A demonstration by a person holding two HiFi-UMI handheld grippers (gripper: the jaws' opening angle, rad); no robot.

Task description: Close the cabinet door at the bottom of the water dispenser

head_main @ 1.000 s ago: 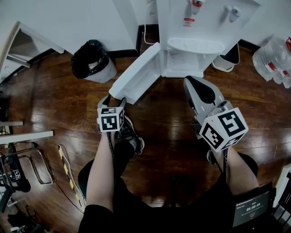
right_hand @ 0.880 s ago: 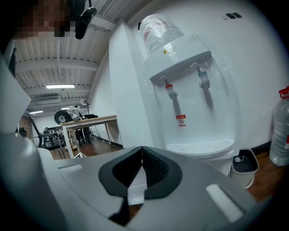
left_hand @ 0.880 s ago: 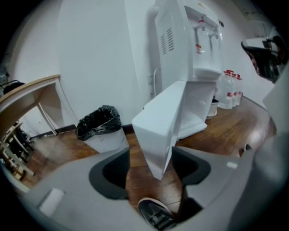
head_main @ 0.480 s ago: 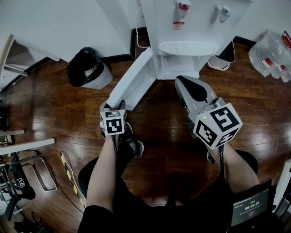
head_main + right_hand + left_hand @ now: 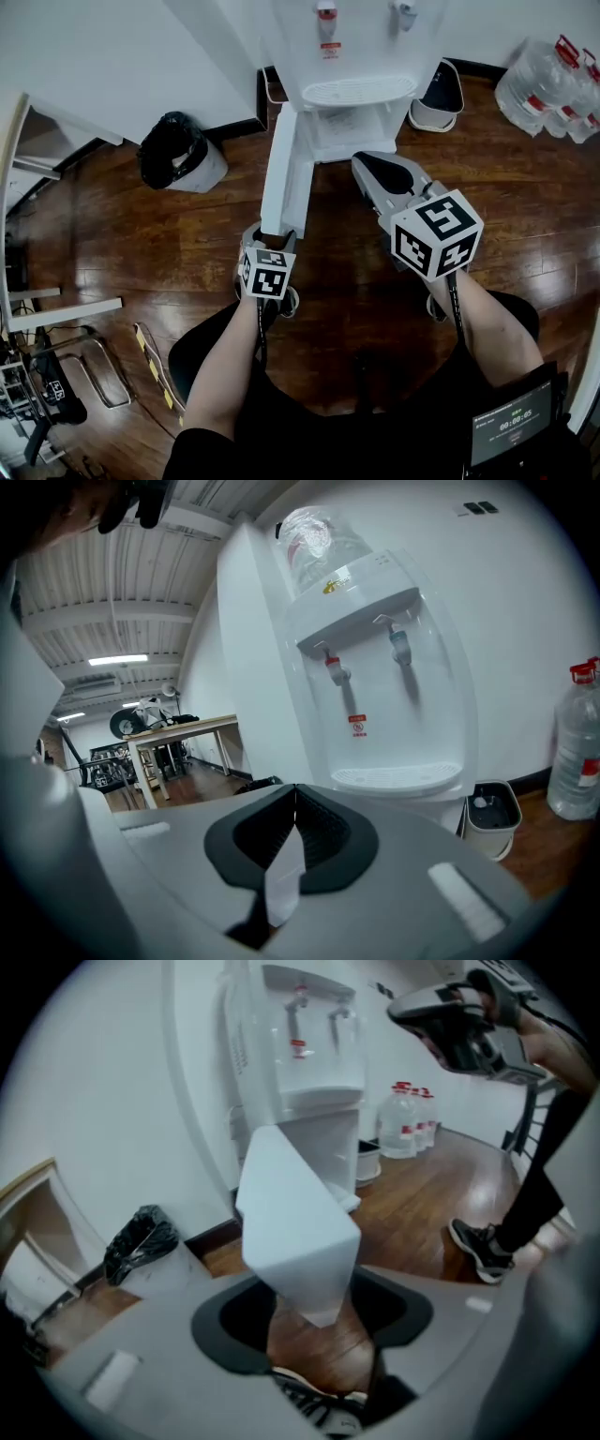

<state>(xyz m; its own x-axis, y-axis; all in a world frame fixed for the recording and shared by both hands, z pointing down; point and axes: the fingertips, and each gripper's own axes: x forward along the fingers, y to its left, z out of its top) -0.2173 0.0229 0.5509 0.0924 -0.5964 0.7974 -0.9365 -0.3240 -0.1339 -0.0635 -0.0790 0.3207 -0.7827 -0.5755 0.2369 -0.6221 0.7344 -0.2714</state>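
Our left gripper (image 5: pixel 270 236), jaws opening, straddles the free edge of the cabinet door (image 5: pixel 281 173) without pinching it; our right gripper (image 5: pixel 294 829) hangs closed and empty. The door stands wide open from the foot of the water dispenser (image 5: pixel 352 56). We judge a loose push may slip off the corner, leaving it ajar, or slam and rock the dispenser

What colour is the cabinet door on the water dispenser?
White; the cabinet door shows best in the head view.

The screen (image 5: pixel 511 427) shows a timer, 00:00:05.
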